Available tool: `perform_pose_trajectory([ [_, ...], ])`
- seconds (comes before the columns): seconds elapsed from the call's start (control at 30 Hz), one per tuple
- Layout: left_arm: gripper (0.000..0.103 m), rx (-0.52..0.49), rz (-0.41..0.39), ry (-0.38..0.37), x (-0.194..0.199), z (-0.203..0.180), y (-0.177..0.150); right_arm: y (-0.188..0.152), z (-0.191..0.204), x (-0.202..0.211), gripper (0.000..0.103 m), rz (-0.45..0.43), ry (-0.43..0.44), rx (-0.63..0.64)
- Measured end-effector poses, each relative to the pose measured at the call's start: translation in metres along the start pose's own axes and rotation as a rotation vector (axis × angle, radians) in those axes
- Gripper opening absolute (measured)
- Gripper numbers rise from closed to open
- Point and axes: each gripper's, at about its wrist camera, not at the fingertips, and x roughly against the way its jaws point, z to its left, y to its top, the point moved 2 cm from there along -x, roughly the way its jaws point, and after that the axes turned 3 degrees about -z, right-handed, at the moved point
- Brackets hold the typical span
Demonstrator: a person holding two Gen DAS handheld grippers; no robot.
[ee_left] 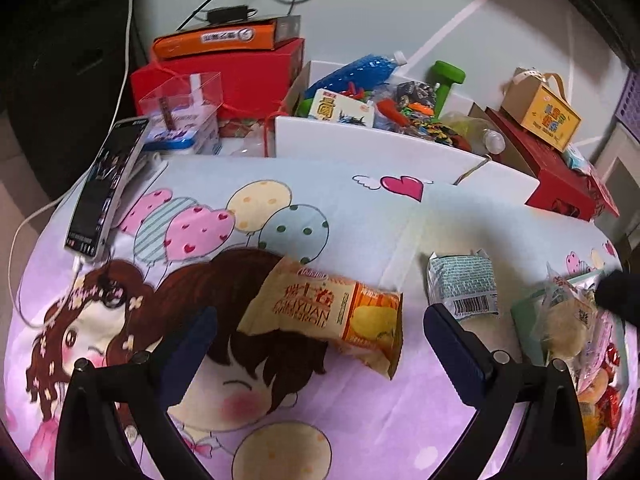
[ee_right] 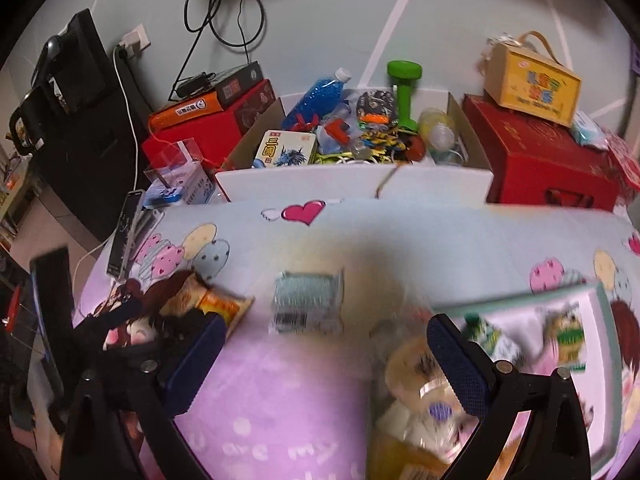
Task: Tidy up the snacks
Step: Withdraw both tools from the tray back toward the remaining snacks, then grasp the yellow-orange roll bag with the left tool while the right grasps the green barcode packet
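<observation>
- The left gripper (ee_left: pixel 320 354) is hovering over the cartoon-print sheet (ee_left: pixel 360 208) with its jaws spread wide and gripping nothing — the orange-and-tan snack packet (ee_left: pixel 326 312) is lying flat between its fingers.
- The pale teal snack packet (ee_left: pixel 462 284) is resting barcode-up, just right of the orange one and apart from it.
- The right gripper (ee_right: pixel 324 360) is likewise standing wide, nothing in it.
- A blurred clear-wrapped bun (ee_right: pixel 416 372) is sitting beside its right finger, at the teal tray (ee_right: pixel 600 292) holding more snacks.
</observation>
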Motion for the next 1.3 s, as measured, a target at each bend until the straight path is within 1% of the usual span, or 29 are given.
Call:
perform_pose_trajectory([
  [0.03, 0.103, -0.010, -0.004, 0.000, -0.001, -0.001, 0.000, 0.005, 0.002, -0.006, 0.099, 0.012, -0.003, 0.007],
  [0.13, 0.103, -0.049, -0.011, -0.007, -0.007, -0.007, 0.001, 0.016, 0.008, -0.025, 0.098, 0.065, 0.002, 0.010],
  [0.37, 0.103, -0.126, 0.009, -0.016, -0.020, -0.021, -0.003, 0.020, 0.017, -0.070, 0.093, 0.188, -0.009, 0.034],
  [0.47, 0.103, -0.151, 0.019, -0.002, -0.026, -0.022, -0.006, 0.020, 0.017, -0.087, 0.090, 0.237, -0.018, 0.027],
  [0.6, 0.103, -0.154, 0.028, 0.023, -0.032, -0.018, -0.007, 0.018, 0.021, -0.105, 0.090, 0.282, -0.039, 0.053],
  [0.7, 0.103, -0.155, 0.034, 0.048, -0.037, -0.013, -0.008, 0.018, 0.024, -0.114, 0.090, 0.300, -0.057, 0.063],
  [0.8, 0.103, -0.144, 0.038, 0.032, -0.042, -0.010, -0.009, 0.017, 0.024, -0.121, 0.090, 0.315, -0.068, 0.066],
  [0.97, 0.103, -0.164, 0.047, 0.049, -0.048, -0.013, -0.010, 0.012, 0.024, -0.132, 0.090, 0.342, -0.086, 0.072],
  [1.17, 0.103, -0.127, 0.055, 0.030, -0.052, -0.009, -0.009, 0.006, 0.023, -0.142, 0.089, 0.362, -0.101, 0.075],
  [1.3, 0.102, -0.123, 0.065, 0.021, -0.056, -0.008, -0.011, 0.004, 0.023, -0.145, 0.088, 0.367, -0.109, 0.084],
])
